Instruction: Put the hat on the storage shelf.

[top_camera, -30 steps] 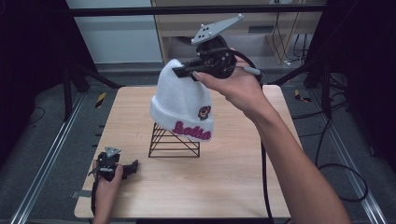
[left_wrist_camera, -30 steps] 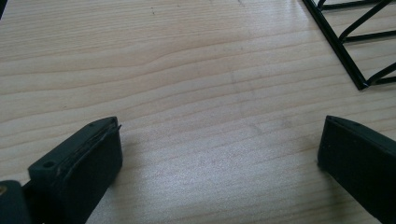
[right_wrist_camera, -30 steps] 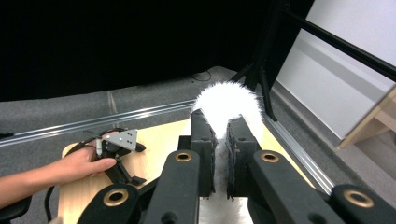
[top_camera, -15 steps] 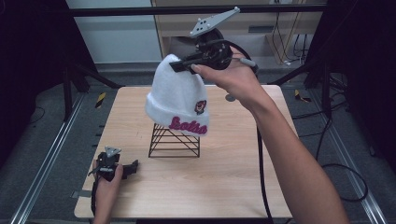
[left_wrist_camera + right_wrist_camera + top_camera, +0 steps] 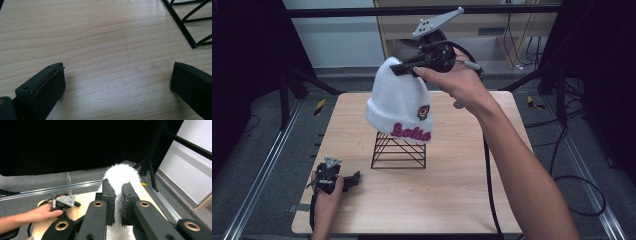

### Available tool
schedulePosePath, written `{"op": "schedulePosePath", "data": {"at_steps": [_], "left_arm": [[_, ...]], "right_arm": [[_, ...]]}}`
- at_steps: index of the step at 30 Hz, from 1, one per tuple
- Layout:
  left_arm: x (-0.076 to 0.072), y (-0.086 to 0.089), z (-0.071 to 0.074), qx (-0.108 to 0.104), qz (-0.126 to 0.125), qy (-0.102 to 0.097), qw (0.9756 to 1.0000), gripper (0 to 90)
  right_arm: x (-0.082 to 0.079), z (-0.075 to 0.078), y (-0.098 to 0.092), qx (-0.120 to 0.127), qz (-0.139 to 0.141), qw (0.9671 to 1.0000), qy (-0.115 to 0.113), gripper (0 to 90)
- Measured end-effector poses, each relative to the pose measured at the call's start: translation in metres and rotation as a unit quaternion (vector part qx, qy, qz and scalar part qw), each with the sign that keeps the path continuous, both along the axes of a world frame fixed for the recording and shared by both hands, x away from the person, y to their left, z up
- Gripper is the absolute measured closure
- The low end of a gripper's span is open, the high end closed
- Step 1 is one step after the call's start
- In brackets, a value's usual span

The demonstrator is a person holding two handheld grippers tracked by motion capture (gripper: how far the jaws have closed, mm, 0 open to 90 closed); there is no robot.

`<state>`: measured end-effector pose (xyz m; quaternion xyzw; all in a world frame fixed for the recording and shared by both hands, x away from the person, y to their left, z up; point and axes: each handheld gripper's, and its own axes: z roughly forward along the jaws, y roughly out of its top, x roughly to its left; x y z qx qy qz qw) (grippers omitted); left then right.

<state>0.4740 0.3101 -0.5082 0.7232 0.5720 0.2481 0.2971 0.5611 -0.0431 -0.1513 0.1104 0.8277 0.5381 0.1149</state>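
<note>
A white knit beanie (image 5: 398, 102) with a pink word and a small badge on its cuff hangs in the air above a black wire stand (image 5: 398, 150). My right gripper (image 5: 398, 68) is shut on the top of the beanie (image 5: 121, 173), whose white fuzz is pinched between the two black jaws in the right gripper view. The cuff hangs at the stand's top; contact cannot be told. My left gripper (image 5: 354, 178) rests on the wooden table (image 5: 452, 195) at the near left, open, with bare wood between its jaws. One corner of the wire stand (image 5: 188, 23) shows beyond them.
Black frame posts (image 5: 287, 82) and a crossbar (image 5: 422, 10) ring the table. Metal rails (image 5: 257, 180) run along the floor on both sides. A cable (image 5: 488, 175) trails from my right gripper across the table's right half. The other hand with its gripper (image 5: 62, 202) lies at the table's corner.
The right hand has carried the beanie a little to the left and slightly down over the stand. The left hand and its gripper have stayed put.
</note>
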Motion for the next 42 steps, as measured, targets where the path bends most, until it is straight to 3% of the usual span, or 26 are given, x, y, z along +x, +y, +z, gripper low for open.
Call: {"op": "schedulePosePath", "data": {"at_steps": [17, 25, 42], "left_arm": [[0.0, 0.0, 0.0, 0.0, 0.0, 0.001, 1.0, 0.0], [0.0, 0.0, 0.0, 0.0, 0.0, 0.001, 1.0, 0.0], [0.001, 0.0, 0.0, 0.0, -0.002, 0.002, 1.0, 0.0]], "right_arm": [[0.012, -0.005, 0.008, 0.001, 0.012, 0.9999, 0.005, 84.5], [0.015, -0.012, 0.016, -0.012, 0.018, 0.9997, 0.007, 84.4], [0.028, -0.025, 0.013, -0.025, 0.003, 0.9996, 0.016, 84.1]]}}
